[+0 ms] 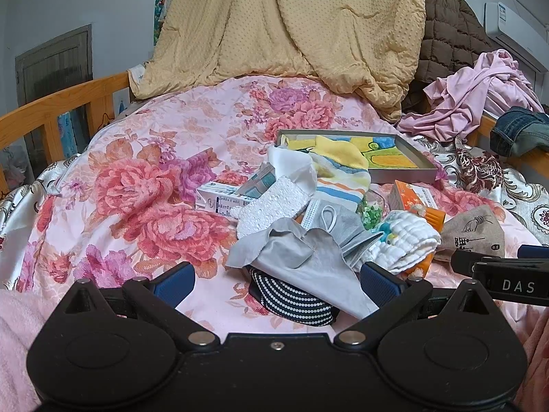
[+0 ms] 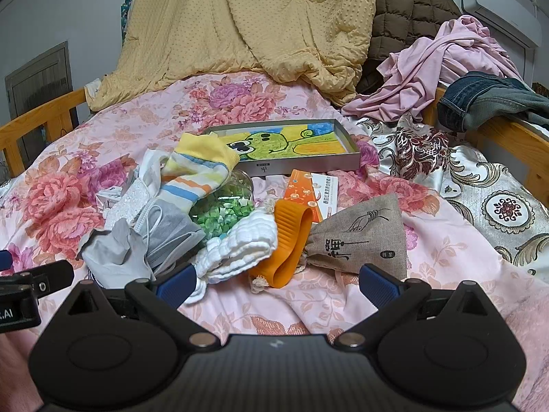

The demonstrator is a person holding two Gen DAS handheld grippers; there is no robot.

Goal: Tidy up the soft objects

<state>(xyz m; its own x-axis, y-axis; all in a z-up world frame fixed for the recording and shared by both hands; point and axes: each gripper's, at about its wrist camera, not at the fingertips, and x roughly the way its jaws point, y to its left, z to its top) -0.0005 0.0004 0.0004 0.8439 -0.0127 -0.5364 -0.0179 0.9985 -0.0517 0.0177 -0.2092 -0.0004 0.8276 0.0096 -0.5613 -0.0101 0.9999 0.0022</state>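
Left wrist view: the left gripper (image 1: 276, 283) is seen spread wide over the floral bedspread (image 1: 137, 178), nothing pinched between its blue fingertips (image 1: 175, 279).
Between the left fingers: a dotted navy-and-white band (image 1: 295, 304) is partly covered by a grey cloth (image 1: 295, 252).
Ahead of the left gripper: a white foam block (image 1: 271, 206), a grey face mask (image 1: 339, 223) and a small printed carton (image 1: 219, 201) are heaped together.
Further ahead: a striped sock (image 1: 339, 168) is draped over the near rim of a shallow tin tray (image 1: 405, 173).
Right wrist view: the right gripper (image 2: 276, 283) is likewise held wide apart — empty.
By its left finger: a white quilted cloth (image 2: 240, 243) is touched at its lower end.
Between the right fingers: an orange ribbed strap (image 2: 284, 243) lies folded.
By its right finger: a linen drawstring pouch (image 2: 360, 237) lies just ahead — touching the strap.
Behind the cloth: a glass jar of green bits (image 2: 226, 213).
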